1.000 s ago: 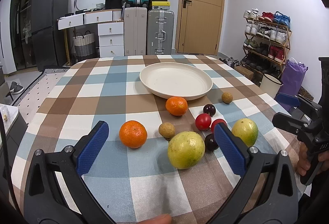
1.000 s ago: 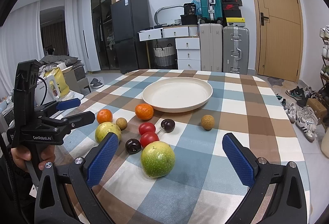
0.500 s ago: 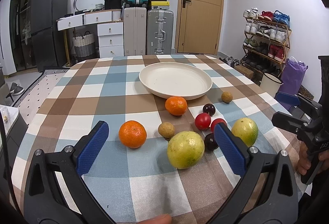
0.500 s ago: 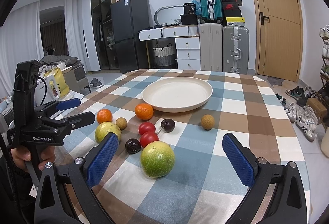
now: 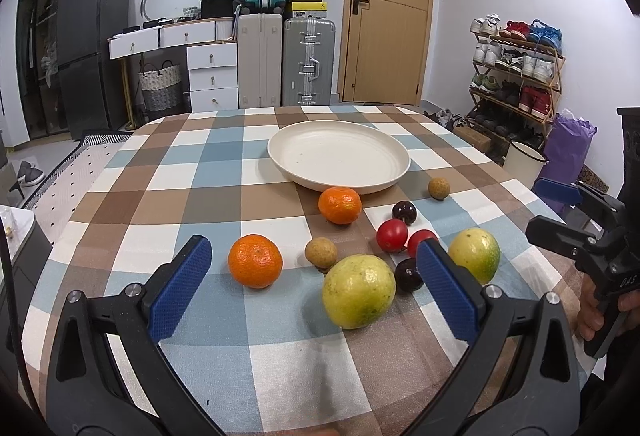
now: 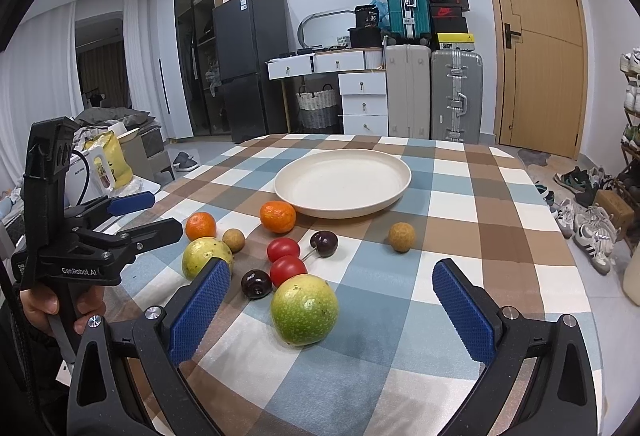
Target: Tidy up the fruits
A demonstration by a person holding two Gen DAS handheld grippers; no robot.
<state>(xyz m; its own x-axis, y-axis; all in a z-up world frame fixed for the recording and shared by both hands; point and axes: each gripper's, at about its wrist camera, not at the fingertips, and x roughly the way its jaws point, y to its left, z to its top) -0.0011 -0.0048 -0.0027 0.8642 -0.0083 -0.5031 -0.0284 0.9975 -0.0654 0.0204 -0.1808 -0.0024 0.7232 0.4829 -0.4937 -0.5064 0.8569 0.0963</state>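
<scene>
An empty cream plate [image 5: 339,159] [image 6: 343,183] sits mid-table. In front of it lie loose fruits: two oranges [image 5: 255,260] [image 5: 339,205], two yellow-green round fruits [image 5: 359,290] [image 6: 304,309], two red tomatoes [image 5: 392,234] [image 6: 288,270], two dark cherries [image 5: 404,212] [image 6: 256,284] and two small brown fruits [image 5: 321,252] [image 6: 401,236]. My left gripper [image 5: 312,292] is open and empty, just short of the near orange and the big yellow-green fruit. My right gripper [image 6: 332,308] is open and empty, around the other yellow-green fruit without touching it.
The table wears a checked brown, blue and white cloth [image 5: 192,195]. Beyond it stand suitcases [image 5: 308,61], white drawers [image 5: 212,75], a fridge [image 5: 92,43], a door [image 5: 390,11] and a shoe rack [image 5: 516,63]. Shoes lie on the floor at right [image 6: 588,228].
Both grippers stay almost still; the left view has shifted very slightly. No fruit has moved.
</scene>
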